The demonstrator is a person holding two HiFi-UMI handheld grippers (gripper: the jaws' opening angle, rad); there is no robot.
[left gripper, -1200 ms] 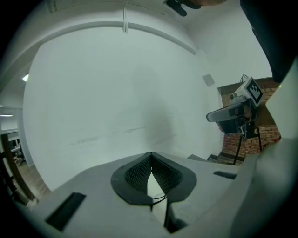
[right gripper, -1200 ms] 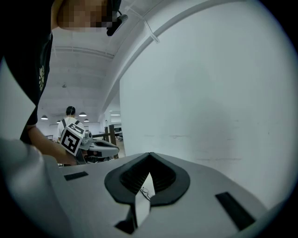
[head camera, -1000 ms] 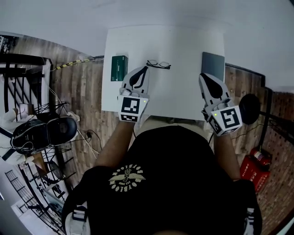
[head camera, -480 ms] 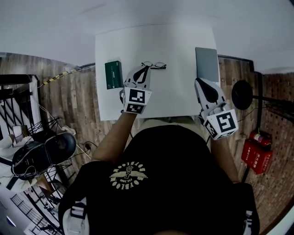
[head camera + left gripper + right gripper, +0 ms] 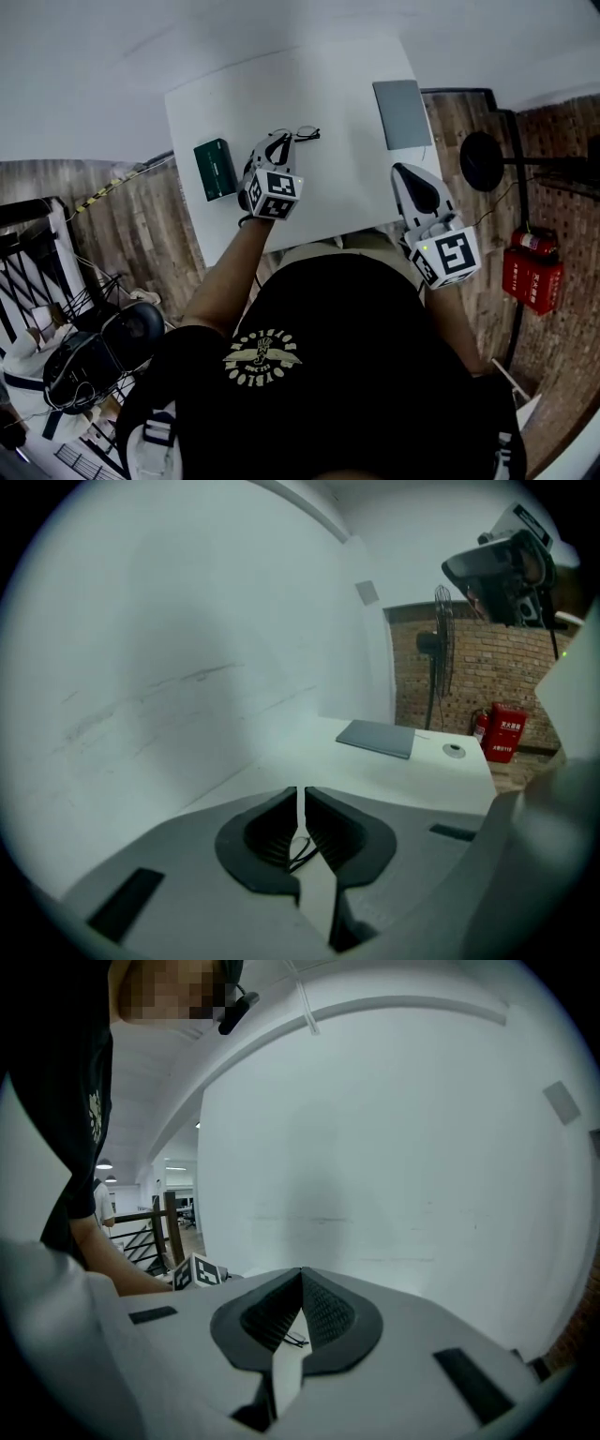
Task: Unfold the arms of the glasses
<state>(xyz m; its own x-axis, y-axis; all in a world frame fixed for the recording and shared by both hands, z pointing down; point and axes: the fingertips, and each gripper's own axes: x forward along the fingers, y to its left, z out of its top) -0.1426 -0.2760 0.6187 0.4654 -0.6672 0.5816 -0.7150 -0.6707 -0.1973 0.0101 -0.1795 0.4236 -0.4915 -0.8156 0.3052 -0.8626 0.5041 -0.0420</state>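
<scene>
Both tongs are closed or nearly so. On the left tongs (image 5: 298, 797) the jaws are almost together, with only a thin slit between them, and nothing is clearly clamped. A thin dark wire shows low in that slit. I think it is the glasses lying just beyond the tip, though this view is too tight to exclude that the wire sits between the pads. On the right tongs (image 5: 301, 1277) the jaws are fully together and empty. They hang over the near right edge of the table (image 5: 347, 183), well apart from the glasses.

The glasses (image 5: 307, 134) lie on the table toward its far side, just beside the tip of the left tongs, between the green box (image 5: 215, 170) and the grey laptop (image 5: 401, 113). I judge that the arms are not yet unfolded.

The step in hand seems to be the first hold. To do it well, the left tongs should open a little before they go onto the frame. It is better to pinch the front at the bridge or at a corner near a hinge, never on a lens. The pressure should be light, because the wire frame is thin and will probably slide on the smooth table. With the front held steady, the right tongs can come across and swing one arm outward slowly.

The only container is the green box, which lies flat near the left edge of the table. It is closed, so its content is not visible.
</scene>
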